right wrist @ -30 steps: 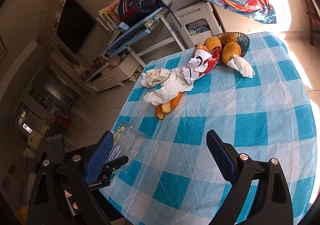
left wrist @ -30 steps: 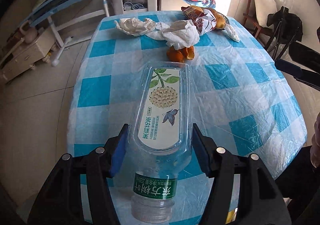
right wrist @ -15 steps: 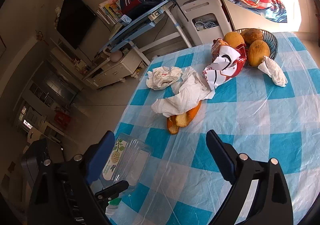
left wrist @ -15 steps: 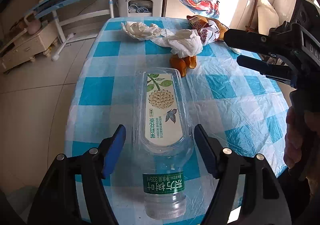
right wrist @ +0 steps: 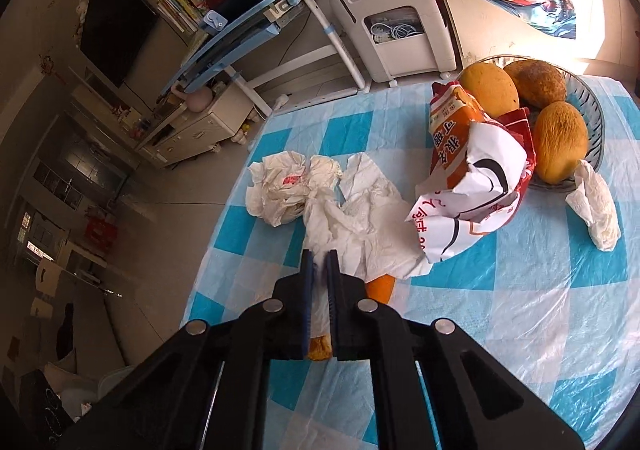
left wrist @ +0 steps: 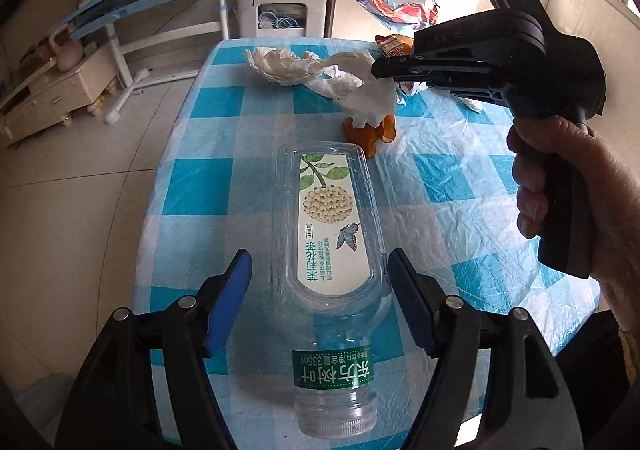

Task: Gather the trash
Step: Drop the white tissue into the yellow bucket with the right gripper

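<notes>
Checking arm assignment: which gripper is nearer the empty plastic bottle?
Left. The left gripper straddles the bottle, pads apart from it. The right gripper is farther up the table, shut at the crumpled tissue.

Bottle on table between left tool jaws; tissue beyond, over peel.

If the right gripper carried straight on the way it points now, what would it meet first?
Most likely the white tissue: the right gripper, jaws together, has its tips over the tissue's near edge, just above the orange peel. Whether it already pinches the tissue is hard to tell; depth is unclear.
</notes>
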A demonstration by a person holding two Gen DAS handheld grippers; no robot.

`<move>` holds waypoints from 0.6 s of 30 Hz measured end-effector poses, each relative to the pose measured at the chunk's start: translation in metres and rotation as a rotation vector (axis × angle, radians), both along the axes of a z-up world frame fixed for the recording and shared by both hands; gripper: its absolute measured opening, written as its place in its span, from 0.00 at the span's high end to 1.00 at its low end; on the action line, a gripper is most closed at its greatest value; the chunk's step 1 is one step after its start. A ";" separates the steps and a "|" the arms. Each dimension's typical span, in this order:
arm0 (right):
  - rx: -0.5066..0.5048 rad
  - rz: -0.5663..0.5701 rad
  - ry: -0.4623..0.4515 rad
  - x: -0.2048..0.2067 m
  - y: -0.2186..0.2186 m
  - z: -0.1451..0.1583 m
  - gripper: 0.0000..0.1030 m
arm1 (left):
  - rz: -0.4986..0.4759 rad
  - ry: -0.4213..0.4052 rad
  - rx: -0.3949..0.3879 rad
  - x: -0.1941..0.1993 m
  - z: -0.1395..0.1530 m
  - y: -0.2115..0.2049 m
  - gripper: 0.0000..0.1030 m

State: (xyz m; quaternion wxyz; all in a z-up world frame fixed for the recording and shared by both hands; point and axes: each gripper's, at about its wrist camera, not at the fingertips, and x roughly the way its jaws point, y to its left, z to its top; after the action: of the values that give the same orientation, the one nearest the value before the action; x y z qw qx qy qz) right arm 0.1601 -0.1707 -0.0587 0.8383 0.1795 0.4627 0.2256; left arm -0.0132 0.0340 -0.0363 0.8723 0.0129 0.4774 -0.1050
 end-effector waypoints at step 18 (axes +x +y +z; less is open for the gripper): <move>0.082 0.175 -0.165 -0.185 -0.023 0.065 0.94 | 0.000 -0.024 -0.054 -0.008 0.003 0.009 0.47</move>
State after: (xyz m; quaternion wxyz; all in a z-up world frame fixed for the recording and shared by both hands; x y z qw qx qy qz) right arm -0.0246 -0.1936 0.0060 0.8425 0.1534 0.3965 0.3308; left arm -0.0212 0.0433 -0.0332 0.8781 -0.0092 0.4637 -0.1175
